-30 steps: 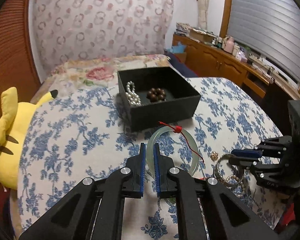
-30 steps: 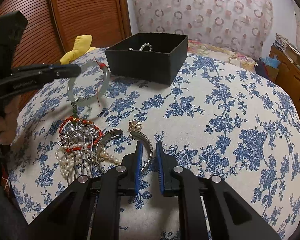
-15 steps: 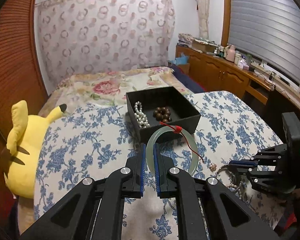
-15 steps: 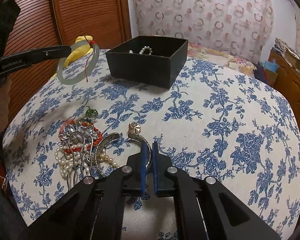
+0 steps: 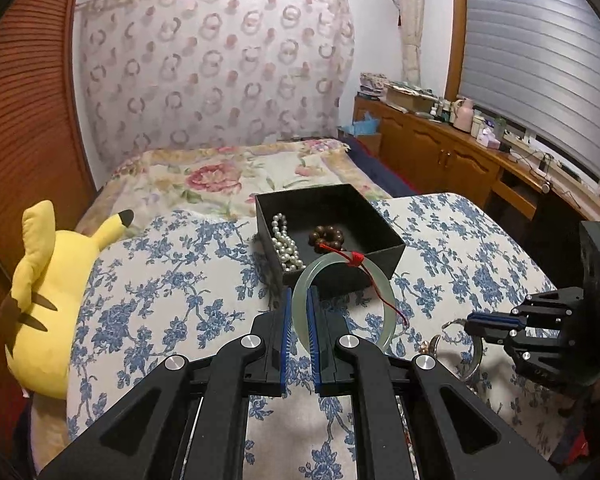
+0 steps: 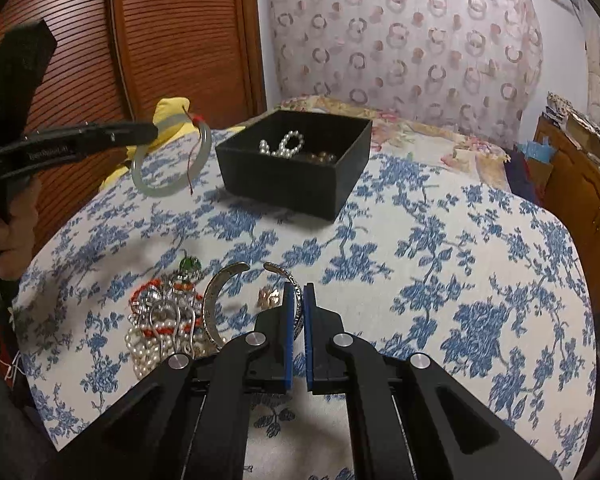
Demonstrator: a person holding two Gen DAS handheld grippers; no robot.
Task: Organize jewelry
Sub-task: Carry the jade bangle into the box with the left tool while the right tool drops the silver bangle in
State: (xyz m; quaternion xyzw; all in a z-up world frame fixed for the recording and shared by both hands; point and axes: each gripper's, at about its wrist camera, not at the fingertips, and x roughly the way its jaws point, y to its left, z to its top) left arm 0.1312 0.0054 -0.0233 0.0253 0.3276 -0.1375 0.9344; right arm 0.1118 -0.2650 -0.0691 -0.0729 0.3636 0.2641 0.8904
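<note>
My left gripper (image 5: 298,304) is pinching the rim of a pale green jade bangle (image 5: 342,300), pads pressed on its near-left edge, and the bangle hangs in the air with a red cord (image 5: 356,259) knotted at its top and trailing down across the ring. Over on the other side, my right gripper (image 6: 298,300) is clamped on a silver cuff bracelet (image 6: 291,284), which looks lifted just off the cloth, though I can't be totally sure from this angle. Just left of the cuff there's a little gold flower piece (image 6: 269,295), then the rest of the jewelry pile (image 6: 167,320): pearls, a red beaded thing, silver bits and a green stone on the near-left part of the blue floral tablecloth (image 6: 440,260). Farther out sits the black box (image 6: 295,168) at the far side of the table, with a pearl strand (image 5: 285,246) and a brown bead bracelet (image 5: 327,238) already in it. A yellow plush (image 5: 47,292) sits off the left edge.
</note>
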